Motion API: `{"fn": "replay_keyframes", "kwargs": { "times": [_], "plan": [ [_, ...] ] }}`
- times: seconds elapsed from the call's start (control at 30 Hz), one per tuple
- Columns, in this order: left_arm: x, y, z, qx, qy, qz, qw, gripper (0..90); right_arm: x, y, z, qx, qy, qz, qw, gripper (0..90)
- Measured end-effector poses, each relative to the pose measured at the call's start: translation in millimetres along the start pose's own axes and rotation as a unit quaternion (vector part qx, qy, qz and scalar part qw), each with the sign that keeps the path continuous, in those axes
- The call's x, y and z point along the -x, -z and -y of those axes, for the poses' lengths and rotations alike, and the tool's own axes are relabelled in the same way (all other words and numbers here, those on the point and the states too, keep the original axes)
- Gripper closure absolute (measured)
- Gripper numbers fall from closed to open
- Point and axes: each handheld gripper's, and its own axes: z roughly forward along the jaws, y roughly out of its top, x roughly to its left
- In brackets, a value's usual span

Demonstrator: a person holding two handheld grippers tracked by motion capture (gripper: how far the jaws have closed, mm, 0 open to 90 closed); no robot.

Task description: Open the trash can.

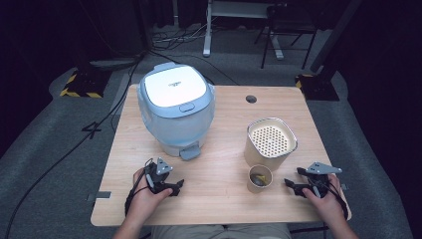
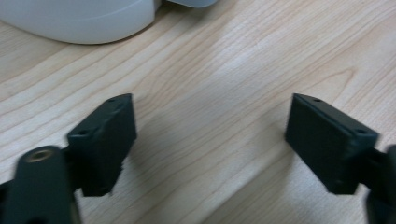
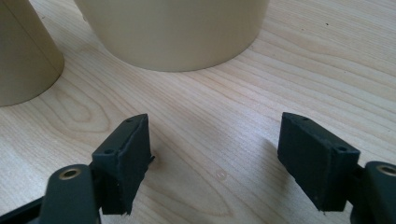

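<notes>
A white and pale blue lidded cooker stands at the table's back left; its base shows in the left gripper view. A tall beige container with a perforated insert stands at the right, with a small paper cup holding something yellowish just in front of it. My left gripper rests near the front edge below the cooker, open over bare wood. My right gripper sits right of the cup, open and holding nothing, facing the container and the cup.
The wooden table has a round cable hole at its back right. Grey carpet with black cables surrounds it. Stand legs and yellow-black striped bases sit on the floor behind.
</notes>
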Motion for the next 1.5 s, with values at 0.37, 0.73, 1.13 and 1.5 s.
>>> {"fn": "replay_keyframes", "kwargs": {
  "times": [0.37, 0.73, 1.13, 1.5],
  "plan": [
    [-1.9, 14.1, -7.3, 0.011, -0.022, 0.015, 0.9996, 31.5, 0.0, 0.0, 0.0, 0.000, 0.000, 0.000, 1.0000, 25.8],
    [0.7, 39.8, -25.2, 0.026, -0.049, 0.023, 0.9982, 31.1, 1.8, -0.8, -0.7, 0.000, 0.002, -0.007, 1.0000, 25.3],
    [-8.4, 66.1, -40.4, 0.072, -0.034, 0.050, 0.9956, 33.7, 2.4, -1.1, -0.9, 0.000, 0.005, -0.007, 1.0000, 25.3],
    [-20.1, 89.0, -52.0, 0.112, -0.023, 0.052, 0.9921, 35.3, 2.4, -1.2, -0.9, 0.000, 0.005, -0.007, 1.0000, 25.3]
  ]
}}
